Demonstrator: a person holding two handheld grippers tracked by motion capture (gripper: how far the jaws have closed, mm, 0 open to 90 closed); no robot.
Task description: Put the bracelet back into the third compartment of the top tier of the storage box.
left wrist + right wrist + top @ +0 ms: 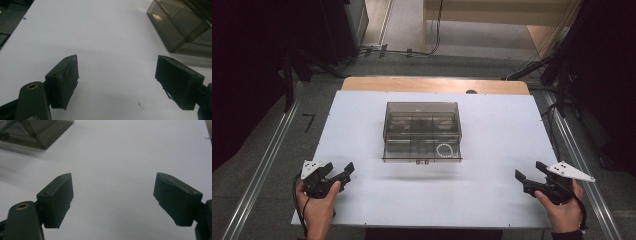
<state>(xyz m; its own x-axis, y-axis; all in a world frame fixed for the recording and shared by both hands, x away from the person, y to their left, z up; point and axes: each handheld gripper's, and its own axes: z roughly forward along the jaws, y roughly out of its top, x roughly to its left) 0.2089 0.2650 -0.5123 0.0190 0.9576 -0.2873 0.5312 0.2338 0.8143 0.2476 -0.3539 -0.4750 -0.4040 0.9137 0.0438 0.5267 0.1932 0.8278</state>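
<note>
With the smoked plastic box (422,131) at the centre of the high view on the white table (492,195), the left gripper (341,173) and right gripper (527,176) sat at the lower corners, all 4 jaws spread wide and empty, so both should approach squarely toward opposite box sides.

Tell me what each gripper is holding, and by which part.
Nothing is held. The left gripper and right gripper are both open over the bare white table, apart from the smoky plastic box.
</note>
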